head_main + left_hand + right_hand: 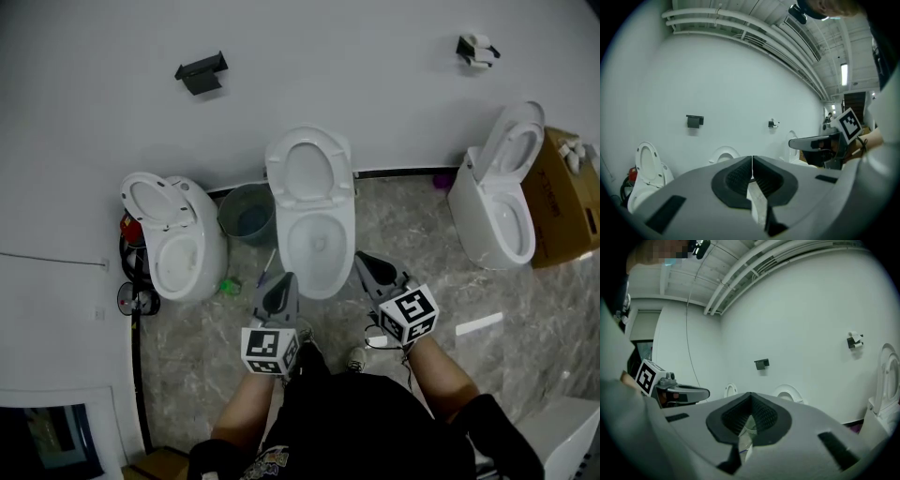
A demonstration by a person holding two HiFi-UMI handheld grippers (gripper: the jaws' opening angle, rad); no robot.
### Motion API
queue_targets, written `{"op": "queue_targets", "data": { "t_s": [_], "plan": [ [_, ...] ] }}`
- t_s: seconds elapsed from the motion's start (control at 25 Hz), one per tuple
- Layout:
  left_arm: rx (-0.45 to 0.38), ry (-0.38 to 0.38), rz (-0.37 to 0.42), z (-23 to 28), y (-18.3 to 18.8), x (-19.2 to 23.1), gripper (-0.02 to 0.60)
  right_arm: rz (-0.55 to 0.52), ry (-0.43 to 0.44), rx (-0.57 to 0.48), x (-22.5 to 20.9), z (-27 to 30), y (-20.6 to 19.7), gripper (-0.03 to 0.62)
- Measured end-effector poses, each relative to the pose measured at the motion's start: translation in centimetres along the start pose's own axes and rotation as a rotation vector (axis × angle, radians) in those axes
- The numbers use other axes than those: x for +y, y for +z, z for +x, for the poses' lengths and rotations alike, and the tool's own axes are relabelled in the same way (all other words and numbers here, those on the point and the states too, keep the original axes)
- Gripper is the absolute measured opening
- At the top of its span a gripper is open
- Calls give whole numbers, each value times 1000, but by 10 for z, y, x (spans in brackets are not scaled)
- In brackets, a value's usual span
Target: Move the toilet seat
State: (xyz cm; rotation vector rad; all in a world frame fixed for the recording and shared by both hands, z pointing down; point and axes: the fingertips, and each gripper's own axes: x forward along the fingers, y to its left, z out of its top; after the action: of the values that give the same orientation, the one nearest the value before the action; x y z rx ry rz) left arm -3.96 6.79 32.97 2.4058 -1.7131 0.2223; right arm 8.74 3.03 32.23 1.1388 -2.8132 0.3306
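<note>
No lettering, label or number can be read anywhere.

Toilet seat [309,173]: white, matching the left toilet [183,253] and right toilet [492,216]. Wall [356,66] white. Floor [450,291] marbled grey-beige. Bin [248,214] blue-grey. Box [562,202] brown cardboard. Bracket [202,72] black. My left gripper [280,283] and right gripper [367,264]: grey shells, black ribbed pads [737,178]; marker cube [270,349] on each carries black-and-white squares. Small green item [228,285]; purple one [442,180].

Lower centre of the frame: the bare left forearm [246,410] and right forearm [446,373] reach forward. The left gripper [280,284] and right gripper [364,262] point ahead, jaws pressed together, holding nothing.
</note>
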Motion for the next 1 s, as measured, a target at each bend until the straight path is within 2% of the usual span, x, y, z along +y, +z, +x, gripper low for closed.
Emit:
{"op": "queue_targets", "data": {
  "t_s": [0.16,0.4,1.0],
  "plan": [
    [16,39,3,-15,-7,-11,6,22,19,11,-1,-13,-12,3],
    [32,36,-6,-25,-13,-16,6,30,18,19,6,-24,-20,3],
    [10,-68,-8,-52,-10,43,6,23,-67,36,71,6,-20,5]
  ]
}}
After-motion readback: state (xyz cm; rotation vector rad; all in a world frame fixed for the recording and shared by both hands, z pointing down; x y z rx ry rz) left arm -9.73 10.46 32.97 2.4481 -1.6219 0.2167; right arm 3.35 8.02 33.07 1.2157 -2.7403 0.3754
